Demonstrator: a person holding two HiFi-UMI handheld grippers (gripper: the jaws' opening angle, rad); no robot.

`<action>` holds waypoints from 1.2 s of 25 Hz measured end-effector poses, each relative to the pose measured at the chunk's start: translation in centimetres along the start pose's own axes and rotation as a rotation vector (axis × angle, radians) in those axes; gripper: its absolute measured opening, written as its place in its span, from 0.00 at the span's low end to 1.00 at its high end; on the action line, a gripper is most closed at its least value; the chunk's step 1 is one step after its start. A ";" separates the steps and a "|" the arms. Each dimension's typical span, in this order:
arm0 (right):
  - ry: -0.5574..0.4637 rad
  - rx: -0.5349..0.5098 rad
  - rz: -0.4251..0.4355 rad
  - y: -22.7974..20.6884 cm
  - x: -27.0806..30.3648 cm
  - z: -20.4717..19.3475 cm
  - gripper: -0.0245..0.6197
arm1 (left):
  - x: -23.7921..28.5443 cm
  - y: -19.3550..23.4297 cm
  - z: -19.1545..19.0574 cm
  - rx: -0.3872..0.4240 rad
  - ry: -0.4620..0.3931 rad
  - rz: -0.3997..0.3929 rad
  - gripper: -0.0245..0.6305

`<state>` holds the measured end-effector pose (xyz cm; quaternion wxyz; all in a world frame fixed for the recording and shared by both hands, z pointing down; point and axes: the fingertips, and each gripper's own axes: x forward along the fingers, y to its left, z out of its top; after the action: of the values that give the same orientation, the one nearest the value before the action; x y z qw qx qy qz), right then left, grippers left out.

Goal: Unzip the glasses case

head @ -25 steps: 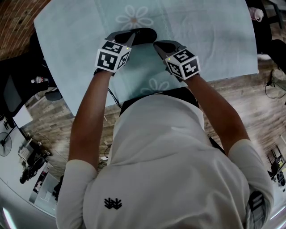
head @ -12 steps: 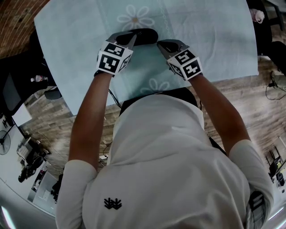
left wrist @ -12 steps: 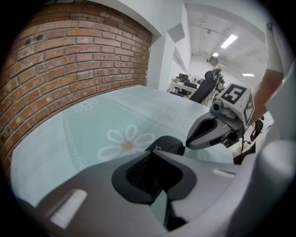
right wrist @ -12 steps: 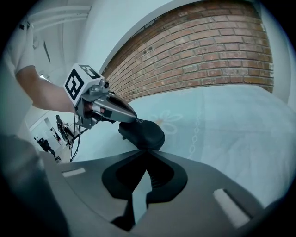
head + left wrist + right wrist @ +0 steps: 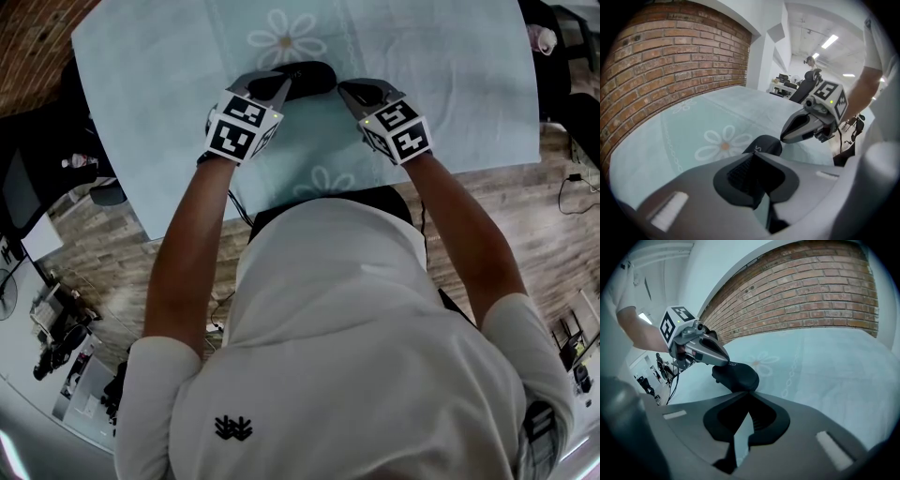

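Note:
A black oval glasses case (image 5: pixel 307 75) lies on a pale blue cloth with daisy prints (image 5: pixel 450 75). My left gripper (image 5: pixel 283 86) comes at it from the left, jaws shut. In the right gripper view the left gripper (image 5: pixel 727 363) rests its tips on top of the case (image 5: pixel 737 377). My right gripper (image 5: pixel 343 90) meets the case's right end, also shut. From the left gripper view, the right gripper (image 5: pixel 782 139) touches the case (image 5: pixel 765 145) at its end. Whether a zip pull sits between either pair of tips is hidden.
The cloth's front edge (image 5: pixel 319 192) runs just in front of the person's body. A brick wall (image 5: pixel 670 61) borders the table's far side. Wooden floor (image 5: pixel 525 197) and dark chairs (image 5: pixel 28 187) surround it. Bare cloth spreads beyond and to the right of the case.
The right gripper has rolled a little about its own line. Both grippers stay at the two ends of the case, which has not visibly opened.

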<state>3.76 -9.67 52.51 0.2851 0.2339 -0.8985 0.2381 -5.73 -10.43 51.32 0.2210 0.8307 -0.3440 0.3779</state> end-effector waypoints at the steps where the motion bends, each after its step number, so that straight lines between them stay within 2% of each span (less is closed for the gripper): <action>1: 0.001 -0.002 0.000 -0.2 0.0 0.1 0.04 | 0.0 -0.1 0.0 0.001 0.002 -0.002 0.12; 14: 0.019 -0.031 0.024 -1.6 0.3 0.8 0.04 | -0.4 -1.6 0.3 0.024 -0.002 -0.029 0.12; 20: 0.034 -0.056 0.057 -2.1 0.9 1.1 0.04 | -0.1 -1.7 0.2 0.058 0.001 -0.020 0.12; 30: 0.082 -0.119 0.147 -2.4 2.0 1.9 0.04 | -0.1 -1.7 0.1 0.066 -0.006 -0.006 0.12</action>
<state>2.91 -13.18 53.12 0.3169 0.1402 -0.9133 0.2142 -4.47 -9.35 50.98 0.1935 0.8397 -0.3297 0.3857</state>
